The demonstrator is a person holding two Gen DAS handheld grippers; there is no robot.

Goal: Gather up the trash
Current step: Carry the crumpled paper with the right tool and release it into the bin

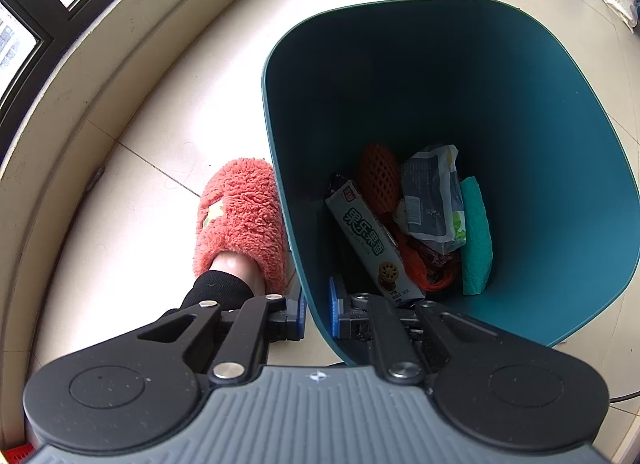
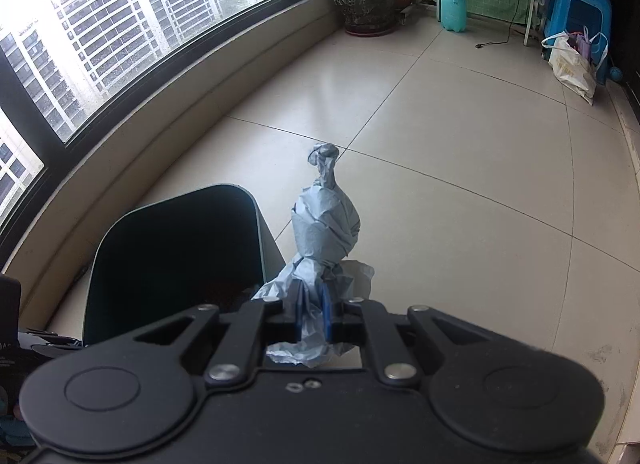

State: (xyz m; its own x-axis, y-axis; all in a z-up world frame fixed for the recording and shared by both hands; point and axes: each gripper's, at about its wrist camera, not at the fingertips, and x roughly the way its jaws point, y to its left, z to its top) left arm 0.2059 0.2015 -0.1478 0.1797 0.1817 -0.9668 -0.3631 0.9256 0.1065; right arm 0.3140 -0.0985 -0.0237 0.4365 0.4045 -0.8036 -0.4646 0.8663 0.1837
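Observation:
A dark teal trash bin stands on the tiled floor. Inside lie a biscuit box, an orange foam net, a grey wrapper and a teal cloth. My left gripper is shut on the bin's near rim, one finger inside and one outside. My right gripper is shut on a crumpled blue-grey paper wad and holds it up just right of the bin, above the floor.
A foot in a fluffy red slipper stands against the bin's left side. A curved window ledge runs along the left. A potted plant, a teal spray bottle, a blue stool and a white bag stand far off.

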